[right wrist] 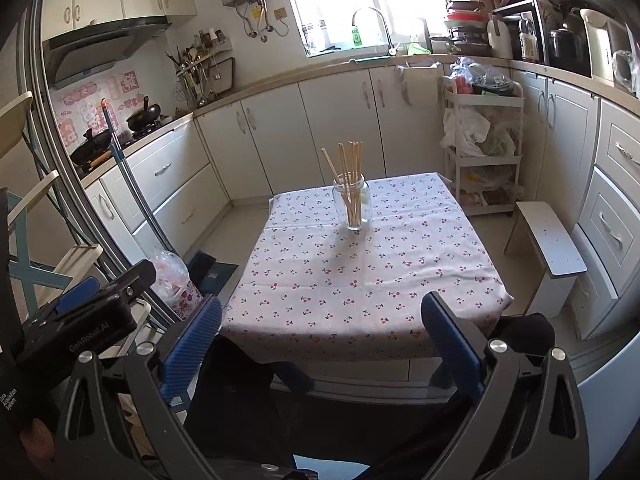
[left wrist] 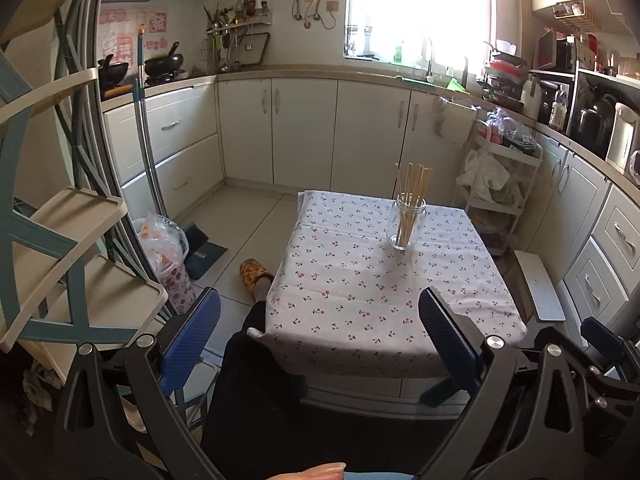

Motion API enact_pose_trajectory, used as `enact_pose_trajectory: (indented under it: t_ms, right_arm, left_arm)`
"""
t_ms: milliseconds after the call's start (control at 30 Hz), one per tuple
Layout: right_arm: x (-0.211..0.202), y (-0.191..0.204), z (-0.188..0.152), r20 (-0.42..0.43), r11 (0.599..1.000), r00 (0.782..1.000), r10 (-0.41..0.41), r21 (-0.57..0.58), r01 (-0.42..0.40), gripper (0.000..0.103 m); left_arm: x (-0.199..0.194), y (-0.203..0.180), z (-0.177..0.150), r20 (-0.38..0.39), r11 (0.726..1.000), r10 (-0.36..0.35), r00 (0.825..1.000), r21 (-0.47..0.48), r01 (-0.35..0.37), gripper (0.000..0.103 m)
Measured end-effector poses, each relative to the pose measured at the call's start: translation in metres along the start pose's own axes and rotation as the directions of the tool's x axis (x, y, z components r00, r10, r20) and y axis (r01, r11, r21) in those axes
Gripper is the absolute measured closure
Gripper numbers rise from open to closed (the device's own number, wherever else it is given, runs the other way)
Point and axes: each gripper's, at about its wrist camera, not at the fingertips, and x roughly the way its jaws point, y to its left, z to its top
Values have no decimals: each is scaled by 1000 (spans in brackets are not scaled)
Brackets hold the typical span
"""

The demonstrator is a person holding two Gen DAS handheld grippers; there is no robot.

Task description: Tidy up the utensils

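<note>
Toward one o'clock on cherry-print tablecloth [left wrist: 360, 280]: glass jar [left wrist: 406, 224] holding upright chopsticks [left wrist: 414, 188]; left gripper [left wrist: 320, 344] low at six, jaws apart, empty. From right wrist, jar [right wrist: 352, 208] at twelve, right gripper [right wrist: 322, 340] gaping, empty.

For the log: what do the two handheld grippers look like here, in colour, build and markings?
Both match: the left gripper and right gripper have black angular linkage arms with silver round bolts, and the jaws carry blue ribbed pads. In the right wrist view the left gripper's black body shows white lettering reading GenRobot.AI and a blue insert. No cables visible.
</note>
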Motion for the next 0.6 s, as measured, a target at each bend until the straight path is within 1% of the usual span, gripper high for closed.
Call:
enact_pose_trajectory:
  t_ms: [600]
  right_arm:
    - [-6, 7, 0, 13, 1000, 1000, 10, -22, -10, 7]
  left_arm:
    - [-6, 1, 0, 14, 1000, 7, 1000, 6, -7, 8]
